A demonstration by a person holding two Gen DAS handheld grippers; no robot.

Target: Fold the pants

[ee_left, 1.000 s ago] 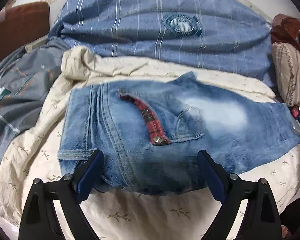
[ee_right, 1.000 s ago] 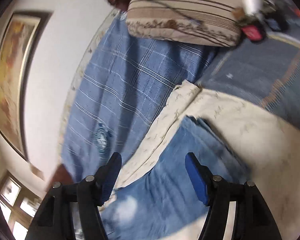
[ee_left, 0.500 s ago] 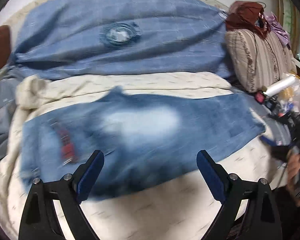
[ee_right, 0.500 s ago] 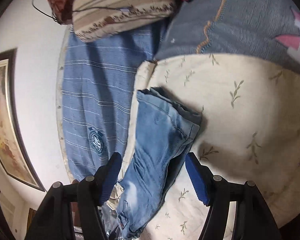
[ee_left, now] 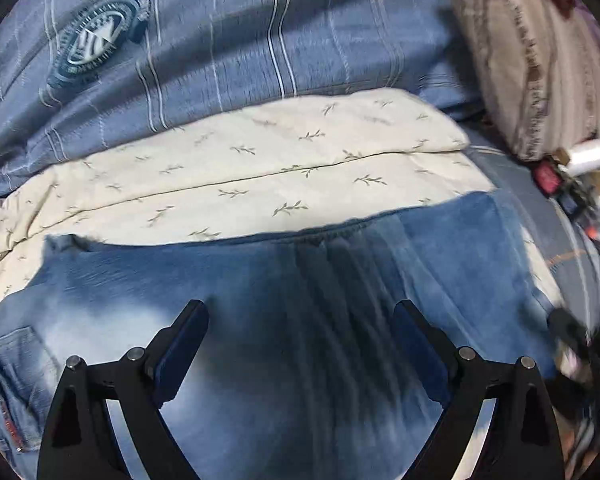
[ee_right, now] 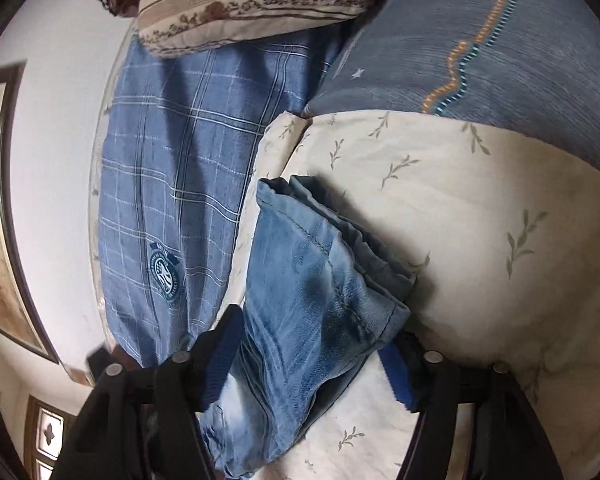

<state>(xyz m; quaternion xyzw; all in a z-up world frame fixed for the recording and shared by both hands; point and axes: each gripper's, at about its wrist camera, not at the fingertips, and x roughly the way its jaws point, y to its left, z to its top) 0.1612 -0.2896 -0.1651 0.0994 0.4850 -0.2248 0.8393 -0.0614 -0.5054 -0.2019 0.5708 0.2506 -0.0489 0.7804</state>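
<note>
Faded blue jeans (ee_left: 284,304) lie flat on a cream leaf-print sheet (ee_left: 260,168), legs stacked on each other. In the left wrist view my left gripper (ee_left: 300,344) is open, low over the middle of the legs, with a back pocket (ee_left: 12,364) at far left. In the right wrist view the leg cuffs (ee_right: 340,256) lie between the open fingers of my right gripper (ee_right: 312,360), which hovers at the hem end of the jeans (ee_right: 292,320). Neither gripper holds cloth.
A blue plaid blanket with a round crest (ee_left: 96,40) lies behind the sheet. A striped beige pillow (ee_left: 532,60) sits at the right, with small clutter (ee_left: 568,184) beside it. A grey-blue quilt (ee_right: 480,40) borders the sheet. A framed picture (ee_right: 0,200) hangs on the wall.
My left gripper has swept right along the jeans from the waistband to the mid-leg and dropped closer. My right gripper has moved in until the cuffs sit between its fingers.
</note>
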